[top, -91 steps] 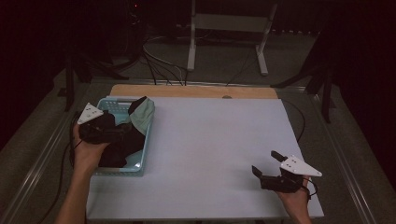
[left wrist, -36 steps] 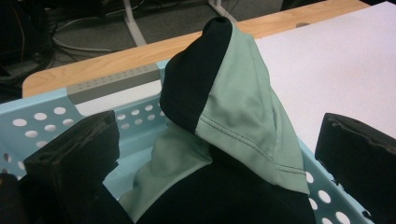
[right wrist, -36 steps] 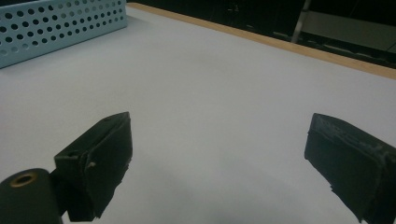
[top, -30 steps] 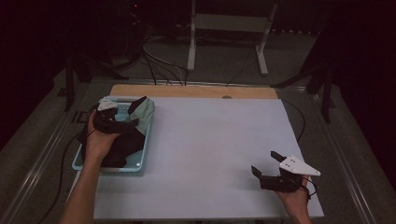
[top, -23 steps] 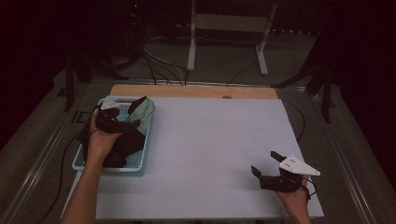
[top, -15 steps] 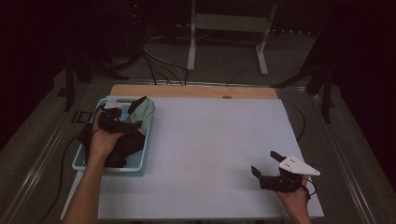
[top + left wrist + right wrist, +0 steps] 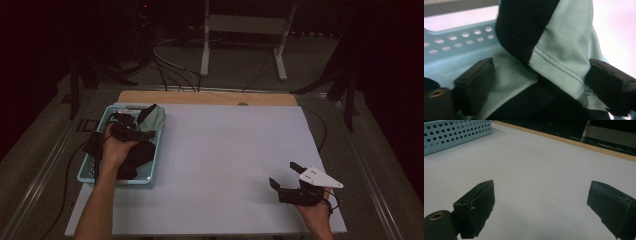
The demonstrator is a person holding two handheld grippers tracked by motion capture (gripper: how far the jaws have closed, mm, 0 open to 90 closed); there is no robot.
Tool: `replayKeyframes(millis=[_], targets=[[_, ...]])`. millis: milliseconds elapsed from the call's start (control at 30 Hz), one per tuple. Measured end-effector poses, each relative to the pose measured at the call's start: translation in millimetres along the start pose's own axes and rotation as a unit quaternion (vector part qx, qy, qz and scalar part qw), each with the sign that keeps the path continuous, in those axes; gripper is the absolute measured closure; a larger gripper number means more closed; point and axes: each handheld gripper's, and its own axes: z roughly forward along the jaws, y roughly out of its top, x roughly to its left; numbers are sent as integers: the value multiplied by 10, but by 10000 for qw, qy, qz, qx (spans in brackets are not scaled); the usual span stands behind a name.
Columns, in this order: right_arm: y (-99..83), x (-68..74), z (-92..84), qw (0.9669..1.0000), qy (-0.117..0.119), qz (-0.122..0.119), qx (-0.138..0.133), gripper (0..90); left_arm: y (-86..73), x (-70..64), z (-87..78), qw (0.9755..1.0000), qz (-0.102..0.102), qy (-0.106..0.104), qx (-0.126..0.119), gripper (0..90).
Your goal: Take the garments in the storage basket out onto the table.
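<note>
Your left gripper (image 7: 539,85) is down in the light-blue perforated basket (image 7: 100,172) at the near-left of the table, and its jaws have just been closing around a fold of the pale-green and black garment (image 7: 559,50). The cloth sits right between the pads; the jaws stand wide, both at the cloth's edges, not yet squeezing it by the look of it. Keep closing steadily until the stitched seam is caught, because that thicker edge should slip less than the smooth panel. Take one layer bunch, not the whole pile, or the black part lower in the basket may drag along. Then lift straight up, clear of the basket wall, before you swing right. Your right gripper (image 7: 287,175) waits near-right on the white table (image 7: 225,150), jaws spread and empty; keep it ready to catch a hanging corner.
</note>
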Motion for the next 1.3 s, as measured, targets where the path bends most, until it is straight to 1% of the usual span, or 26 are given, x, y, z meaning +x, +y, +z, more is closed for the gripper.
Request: replayKeyframes(millis=[67,200,233,333,400,433,500,567,667,733,767,833,867,900,933,1067,1133,1233,1300], targets=[[-1,0,2,10000,-3,5,14,75,0,-8,32,9999,14,32,114,156],[-2,4,11,10000,-10,-9,46,76,12,-1,70,9996,-29,23,279,159],[-2,4,11,10000,-10,-9,46,76,12,-1,70,9996,-29,23,279,159],[-2,8,13,10000,-14,-12,58,75,15,-12,120,9990,-13,128,431,162],[-2,8,13,10000,-10,-12,56,76,19,-26,152,9981,33,245,561,195],[-2,8,14,10000,-11,-14,58,76,20,-33,159,9979,93,267,584,223],[-2,7,13,10000,-11,-15,60,76,22,-44,160,9976,145,340,591,321],[-3,4,13,10000,-12,-16,55,76,23,-47,149,9976,167,342,577,444],[-4,3,15,10000,-9,-12,58,76,30,-42,132,9977,138,327,579,591],[-3,4,14,10000,-9,-15,62,76,37,-33,106,9983,52,264,516,713],[-3,4,13,10000,-13,-18,60,76,38,-30,99,9984,48,246,513,765],[-4,2,11,10000,-15,-21,63,76,39,-29,88,9985,27,230,488,798],[-4,0,10,10000,-12,-21,59,76,39,-29,88,9985,27,230,488,798],[-4,0,10,10000,-12,-21,59,76,40,-22,42,9992,-57,123,370,798],[-5,-7,7,10000,-27,-7,57,76,43,-21,18,9994,-65,97,329,815],[-7,-8,10,10000,-33,1,78,76,52,-17,-95,9999,-118,-35,69,821],[-8,-5,12,10000,-31,-6,86,76,55,-26,-143,9999,-101,-20,-30,822],[-8,-4,14,10000,-39,-9,91,76,62,-31,-215,9998,-98,-67,-169,823],[-8,-4,14,9999,-45,-2,95,76,70,-41,-264,9994,-111,-114,-304,824]])
